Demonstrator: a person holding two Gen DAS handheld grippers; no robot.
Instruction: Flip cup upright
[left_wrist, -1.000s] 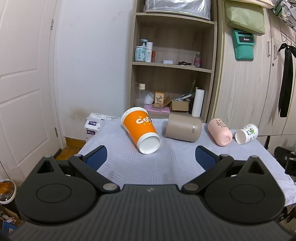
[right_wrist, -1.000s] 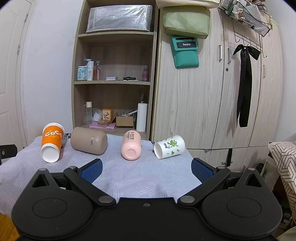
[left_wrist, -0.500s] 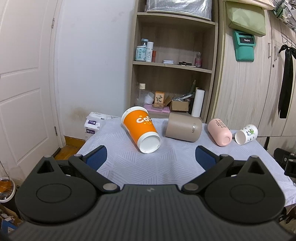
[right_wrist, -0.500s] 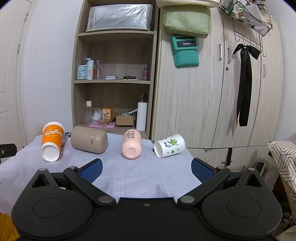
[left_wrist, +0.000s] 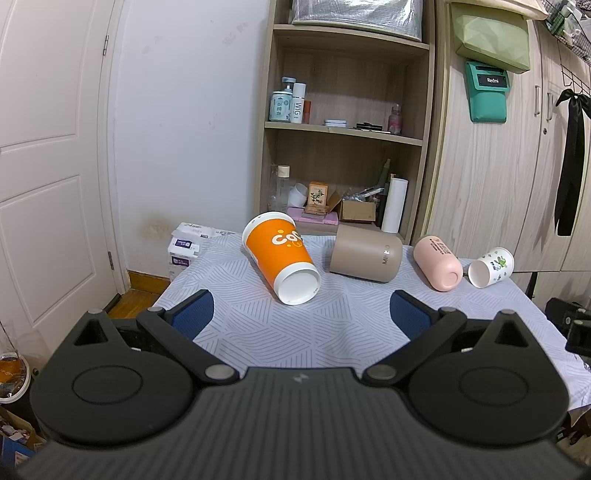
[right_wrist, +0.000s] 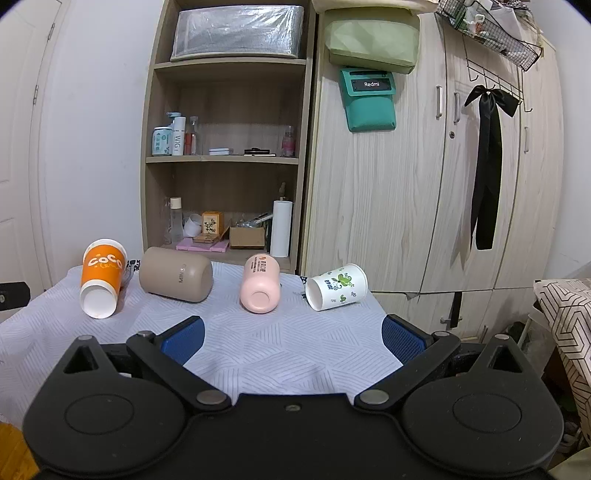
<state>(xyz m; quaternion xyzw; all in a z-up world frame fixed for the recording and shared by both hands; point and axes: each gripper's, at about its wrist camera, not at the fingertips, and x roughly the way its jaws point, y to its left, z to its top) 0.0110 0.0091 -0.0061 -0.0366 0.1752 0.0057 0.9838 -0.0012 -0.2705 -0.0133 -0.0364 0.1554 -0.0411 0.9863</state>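
Observation:
Several cups lie on their sides in a row on a table with a white patterned cloth (left_wrist: 332, 325). From the left: an orange "CoCo" paper cup (left_wrist: 280, 256) (right_wrist: 101, 277), a tan cup (left_wrist: 365, 254) (right_wrist: 176, 274), a pink cup (left_wrist: 437, 263) (right_wrist: 260, 283) and a white cup with a green print (left_wrist: 491, 266) (right_wrist: 337, 287). My left gripper (left_wrist: 301, 314) is open and empty, short of the orange cup. My right gripper (right_wrist: 291, 338) is open and empty, short of the pink and white cups.
A wooden shelf unit (right_wrist: 225, 158) with bottles and boxes stands behind the table. A wardrobe (right_wrist: 424, 177) stands to its right. A white door (left_wrist: 48, 166) is on the left. Boxes (left_wrist: 184, 243) sit by the table's far left corner.
Both views have shifted very slightly; the cups have not moved and both grippers stay open.

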